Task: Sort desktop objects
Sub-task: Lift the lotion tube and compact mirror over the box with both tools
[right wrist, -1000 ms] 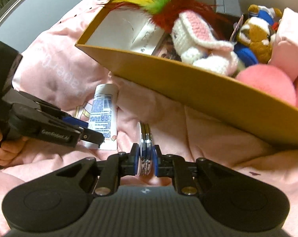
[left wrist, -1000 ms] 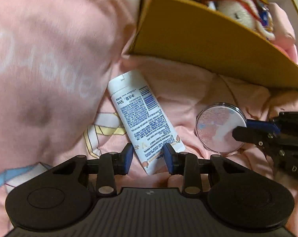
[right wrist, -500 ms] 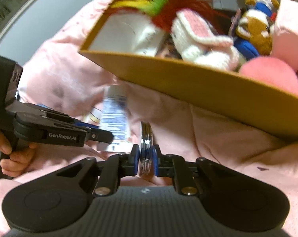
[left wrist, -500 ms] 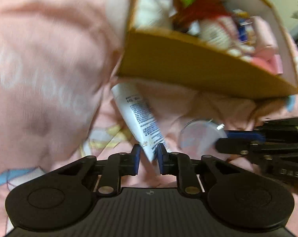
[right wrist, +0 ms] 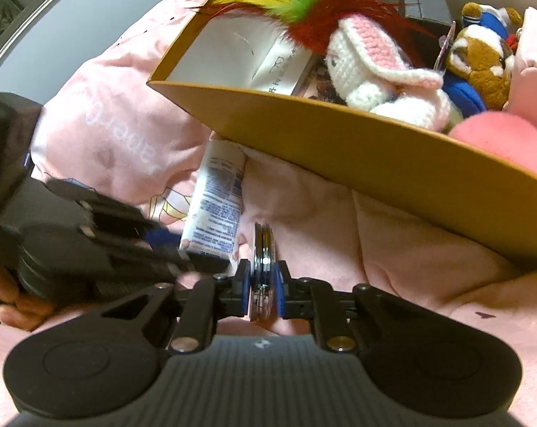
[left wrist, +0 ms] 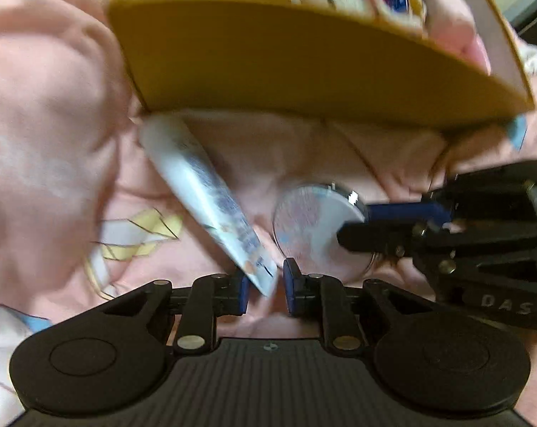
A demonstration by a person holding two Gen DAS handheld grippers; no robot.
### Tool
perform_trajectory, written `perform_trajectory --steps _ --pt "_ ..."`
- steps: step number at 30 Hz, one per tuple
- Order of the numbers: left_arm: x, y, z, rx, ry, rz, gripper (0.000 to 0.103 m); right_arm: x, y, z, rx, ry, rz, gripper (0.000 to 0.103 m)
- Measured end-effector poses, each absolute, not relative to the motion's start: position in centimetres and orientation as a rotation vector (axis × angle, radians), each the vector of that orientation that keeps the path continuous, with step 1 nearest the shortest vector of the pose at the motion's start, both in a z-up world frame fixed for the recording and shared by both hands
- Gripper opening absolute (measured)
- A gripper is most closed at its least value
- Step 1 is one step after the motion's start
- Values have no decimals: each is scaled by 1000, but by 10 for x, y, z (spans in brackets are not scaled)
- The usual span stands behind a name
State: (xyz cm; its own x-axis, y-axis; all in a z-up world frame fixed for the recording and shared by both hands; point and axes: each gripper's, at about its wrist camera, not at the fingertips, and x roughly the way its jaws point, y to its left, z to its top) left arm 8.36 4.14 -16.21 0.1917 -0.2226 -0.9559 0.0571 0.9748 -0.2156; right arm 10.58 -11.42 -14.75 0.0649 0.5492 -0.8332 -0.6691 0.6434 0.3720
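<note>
A white squeeze tube with blue print [left wrist: 204, 199] is seen lying slantwise on the pink cloth [left wrist: 55, 106], its crimped flat end pinched between the blue-padded fingers of the left gripper [left wrist: 263, 286], which are drawn nearly together on it. Its capped end is pressed close under the front wall of the mustard-yellow cardboard box [right wrist: 339, 149]. The print on the tube is smeared by motion in the left wrist view and cannot be read.

Just beside the tube, on the side away from the pink cloth's white lettering, a round silver compact mirror [right wrist: 263, 263] is held edge-on by the right gripper [right wrist: 263, 293], whose fingers are closed narrowly on its rim. In the left wrist view its flat face [left wrist: 311, 227] is shown, partly covered by the right gripper's fingers.

Inside the box, a crocheted white and pink rabbit [right wrist: 378, 71], a red, green and yellow feather tuft [right wrist: 304, 7], a brown and white plush animal [right wrist: 482, 67] and a round pink cushion [right wrist: 503, 142] are packed together. The box's front wall hides their lower parts, and its right end is cut off by the frame. A person's hand [right wrist: 9, 295] is glimpsed behind the left gripper's body.
</note>
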Motion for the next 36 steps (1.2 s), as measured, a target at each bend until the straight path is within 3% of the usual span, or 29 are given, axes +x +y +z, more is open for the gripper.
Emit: perform_trajectory --steps 12,29,36 --pt "69 60 -137 -171 1242 -41 13 107 -115 -155 -133 1214 908 20" --pt "55 56 -83 -7 1012 98 5 101 -121 -126 -153 1104 907 15" --pt "60 74 -66 -104 965 63 4 104 -128 -105 -149 1053 886 15"
